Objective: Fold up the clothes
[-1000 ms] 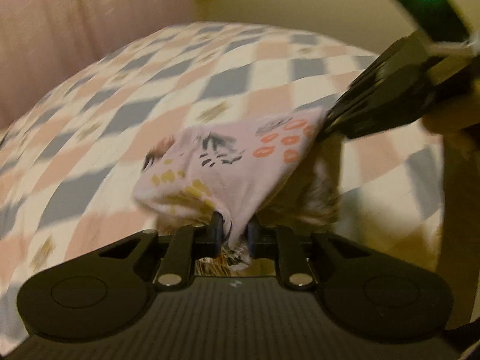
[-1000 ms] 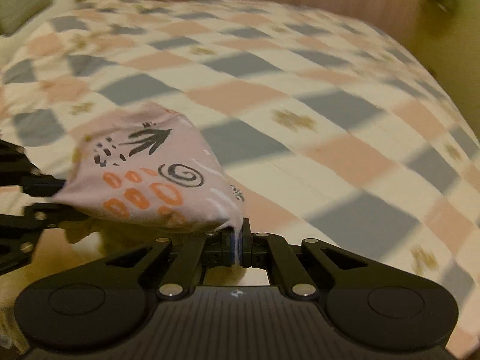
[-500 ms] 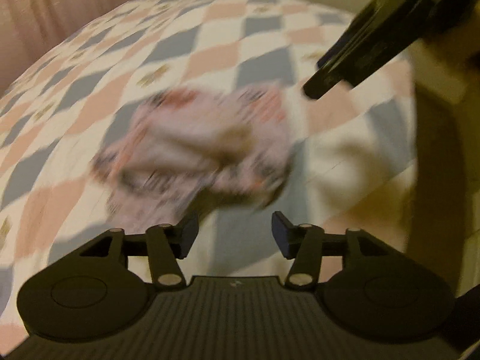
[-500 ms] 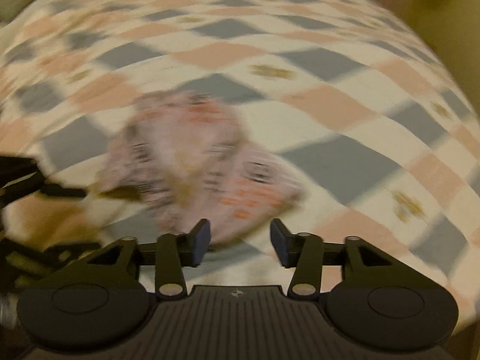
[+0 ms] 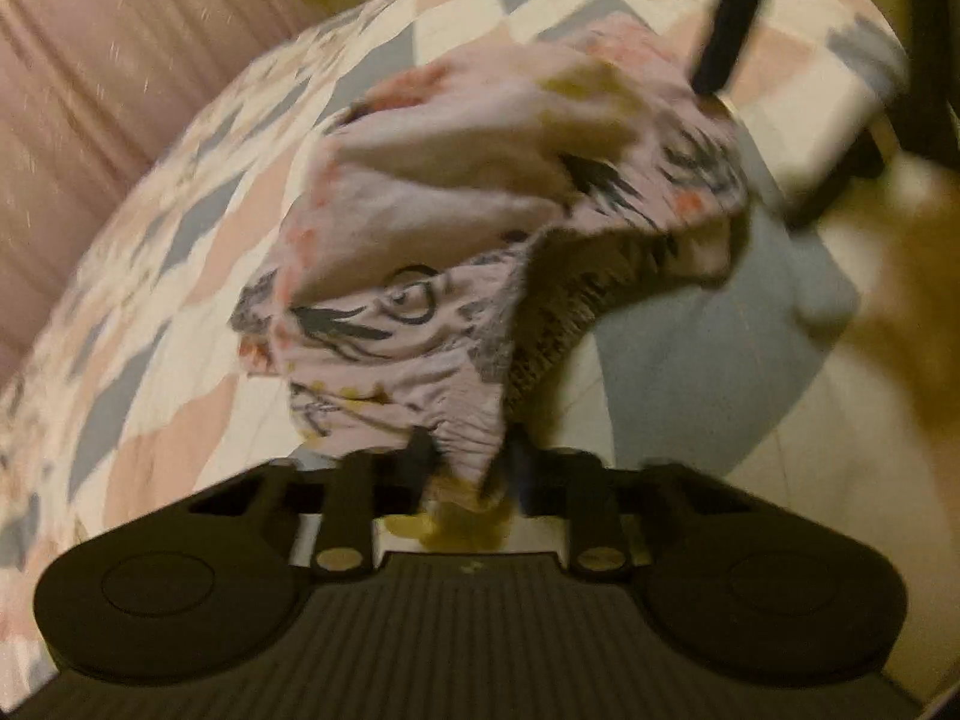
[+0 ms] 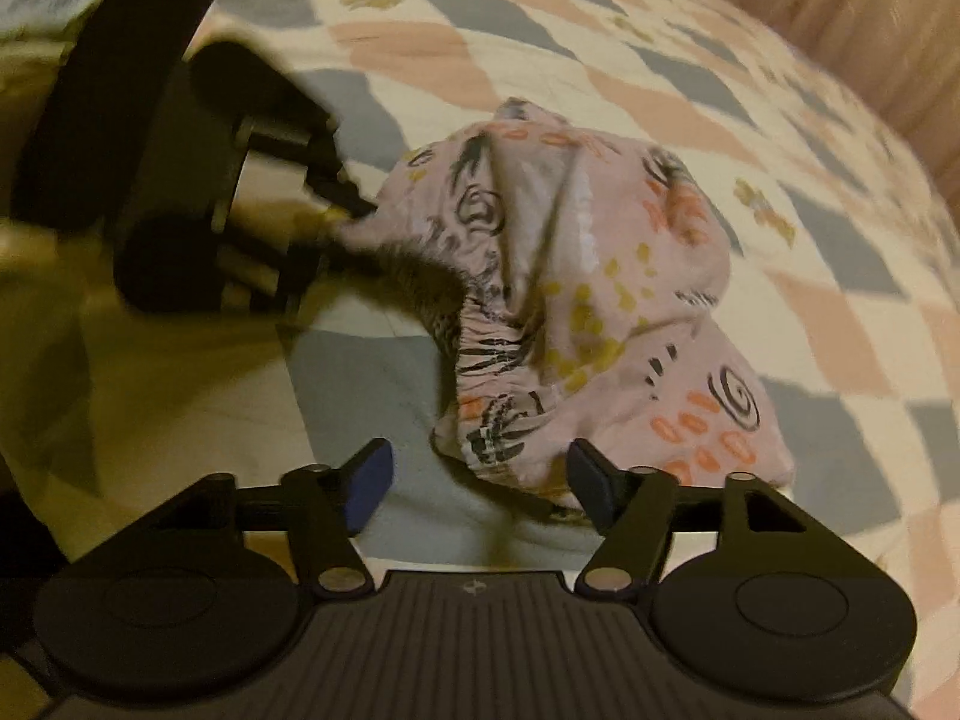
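A bed (image 6: 600, 42) with a checked cover of grey, peach and cream diamonds fills both views, and a pink ribbed curtain (image 5: 90, 120) hangs beyond its far edge. Near the middle of the bed lies the task's thing, a small pink garment (image 6: 600, 276) printed with black spirals, orange ovals and yellow dots; it sits crumpled in a loose mound, with a gathered elastic edge (image 6: 498, 354) turned toward the right wrist camera.

The left tongs (image 5: 465, 462) are drawn narrow and pinch a fold of the garment (image 5: 456, 312) at its near edge, with cloth bunched between the fingers; in the right wrist view the same left tongs (image 6: 345, 219) reach the garment's left side, blurred.

The right tongs (image 6: 480, 480) stand wide apart with nothing between them, poised just short of the garment's near edge, their right finger (image 6: 591, 480) against or just under the cloth. In the left view the right tool shows only as a dark blurred shape (image 5: 729, 18) above the garment's far side.
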Tool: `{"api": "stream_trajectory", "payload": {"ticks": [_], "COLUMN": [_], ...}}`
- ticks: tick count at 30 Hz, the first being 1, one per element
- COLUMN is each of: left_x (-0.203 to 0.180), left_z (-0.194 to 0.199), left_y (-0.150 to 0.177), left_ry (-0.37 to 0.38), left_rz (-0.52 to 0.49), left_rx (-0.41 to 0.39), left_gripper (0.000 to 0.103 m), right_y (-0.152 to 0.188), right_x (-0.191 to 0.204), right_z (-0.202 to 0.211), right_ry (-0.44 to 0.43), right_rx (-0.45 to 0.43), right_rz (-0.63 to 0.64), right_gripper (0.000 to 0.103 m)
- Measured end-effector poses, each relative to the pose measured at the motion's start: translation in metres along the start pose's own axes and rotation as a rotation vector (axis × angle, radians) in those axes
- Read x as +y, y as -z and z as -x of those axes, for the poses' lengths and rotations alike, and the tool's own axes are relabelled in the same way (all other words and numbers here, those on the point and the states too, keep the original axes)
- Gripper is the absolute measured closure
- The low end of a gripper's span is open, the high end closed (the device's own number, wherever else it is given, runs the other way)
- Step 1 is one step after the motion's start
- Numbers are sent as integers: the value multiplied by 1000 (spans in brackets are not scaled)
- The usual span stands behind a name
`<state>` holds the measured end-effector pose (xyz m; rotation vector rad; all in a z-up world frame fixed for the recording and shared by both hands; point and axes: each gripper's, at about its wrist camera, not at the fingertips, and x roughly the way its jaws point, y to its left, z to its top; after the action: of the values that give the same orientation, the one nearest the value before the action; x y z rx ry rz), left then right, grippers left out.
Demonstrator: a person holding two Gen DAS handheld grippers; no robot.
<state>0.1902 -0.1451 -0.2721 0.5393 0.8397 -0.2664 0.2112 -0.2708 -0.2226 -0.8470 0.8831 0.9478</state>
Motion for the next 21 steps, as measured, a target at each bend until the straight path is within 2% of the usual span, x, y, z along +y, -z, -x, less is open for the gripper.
{"api": "stream_trajectory", "payload": {"ticks": [4,7,9,10,11,14,17,21], "left_x": [51,82,94,97,97,95,82,58], "left_z": [24,34,31,28,23,11,-2,-15], "left_y": [-23,-41,-50,-52,-53,-55,-51,-39], "left_ry": [88,157,204,208,197,163,125,86], "left_rz": [218,268,267,256,233,163,74,-34], "left_rx": [6,-17,-23,-31,-29,-23,-26,-44], "left_gripper": [88,88,88,88,88,86,77,71], "right_y": [-2,-8,-9,-9,-10,-9,-9,-11], "right_x": [12,13,8,5,0,-28,-59,-96], "right_z": [-13,-25,-30,-32,-32,-22,-8,5], "right_ry": [51,109,133,141,147,135,99,30], "right_rx": [-44,-82,-95,-100,-105,-109,-108,-105], "right_rz": [78,62,45,33,19,-58,-157,-281], "right_gripper": [35,25,28,38,53,78,81,84]}}
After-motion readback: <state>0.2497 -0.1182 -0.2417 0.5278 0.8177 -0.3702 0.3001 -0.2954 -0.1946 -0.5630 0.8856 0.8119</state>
